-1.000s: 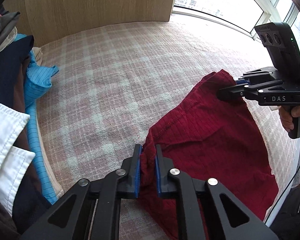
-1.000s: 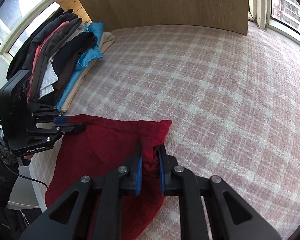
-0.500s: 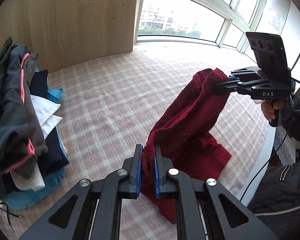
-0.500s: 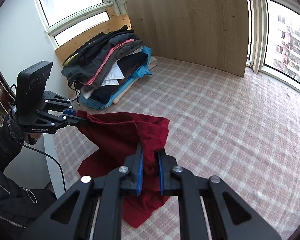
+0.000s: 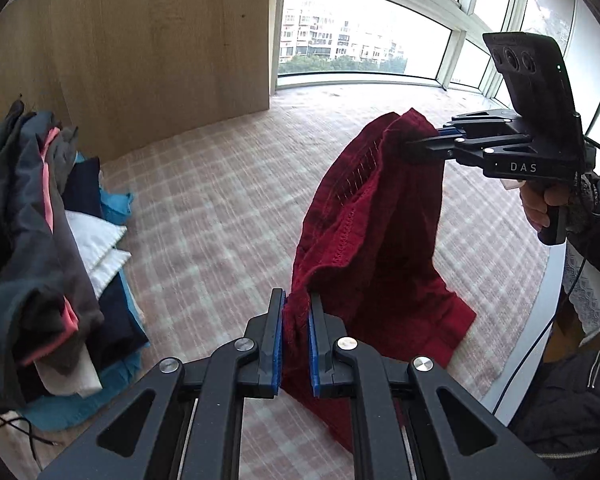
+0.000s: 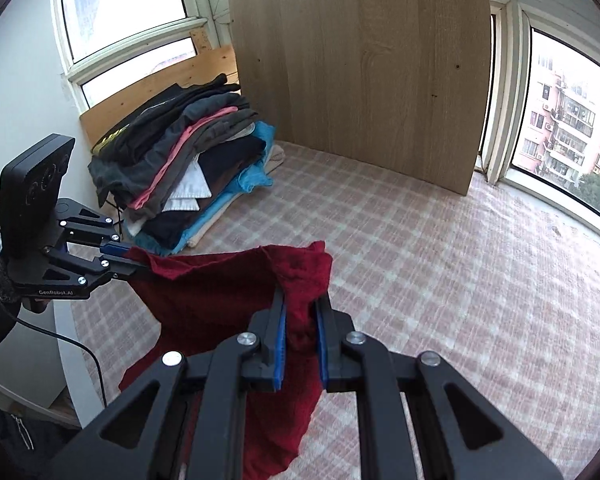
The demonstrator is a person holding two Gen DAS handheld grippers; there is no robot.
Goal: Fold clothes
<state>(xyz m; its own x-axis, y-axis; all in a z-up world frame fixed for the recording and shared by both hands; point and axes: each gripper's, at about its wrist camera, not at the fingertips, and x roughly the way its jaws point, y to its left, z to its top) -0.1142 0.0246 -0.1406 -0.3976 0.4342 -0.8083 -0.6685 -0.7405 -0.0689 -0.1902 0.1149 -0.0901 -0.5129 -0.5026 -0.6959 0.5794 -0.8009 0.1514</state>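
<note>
I've got the red garment (image 5: pixel 380 232) pinched at both ends: my left gripper (image 5: pixel 296 340) is pressed together on a bunched edge of it, and my right gripper (image 6: pixel 300 344) is clamped the same way on another part of that top edge, blue pads (image 6: pixel 280 350) biting into the cloth on each side. The garment hangs between the two tools above the checked cover (image 6: pixel 440 280), its upper edge sagging a little from one grip to the other, the lower part drooping with a corner trailing down toward the cover near the front edge; I can't tell whether that corner touches. By my reading the fold itself has not begun on this piece: the cloth is crumpled and doubled on itself, not spread flat, and no clean crease shows. What's left, as I judge it, is to pull the edge taut, lay the piece down flat, fold it and set it aside. A pile of clothes (image 6: pixel 180 168) sits by the wooden panel (image 6: pixel 360 72), well apart from the red piece, loosely stacked, so I can't say whether it's finished work or waiting
</note>
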